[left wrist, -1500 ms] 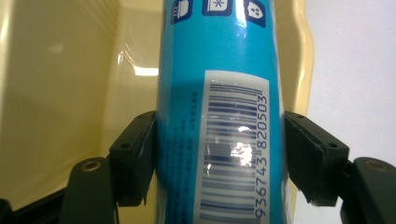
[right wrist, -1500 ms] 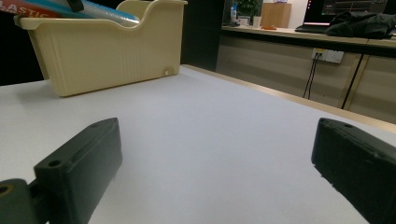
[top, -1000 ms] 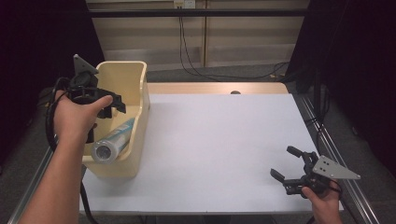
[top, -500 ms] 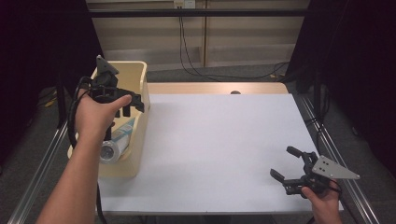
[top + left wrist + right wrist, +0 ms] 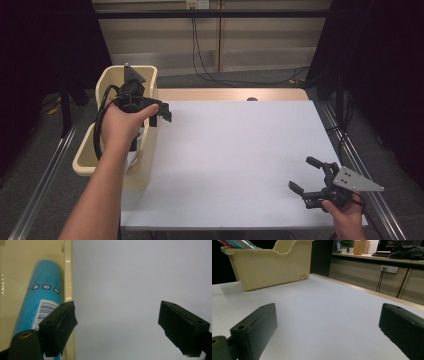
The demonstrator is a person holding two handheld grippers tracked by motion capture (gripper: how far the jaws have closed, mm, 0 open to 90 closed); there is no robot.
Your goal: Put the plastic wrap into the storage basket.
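Note:
A cream plastic bin stands at the table's left edge. A blue tube with a barcode label lies inside it, against the bin's wall. My left gripper hovers over the bin's right rim, half above the white table. Its jaws have just been opening, and in the left gripper view the left gripper is open with nothing between its jaws. My right gripper rests low near the table's front right corner. It is open and empty, and faces the bin across the table from the right gripper.
The white sheet leaves a strip of wooden tabletop bare along the far edge. Metal rails run down both sides of the table. Cables hang behind it. Ends of packages poke above the bin's rim.
My left hand has moved right, from above the bin's inside to over its right rim, and its jaws stand wider apart. The right hand has kept still.

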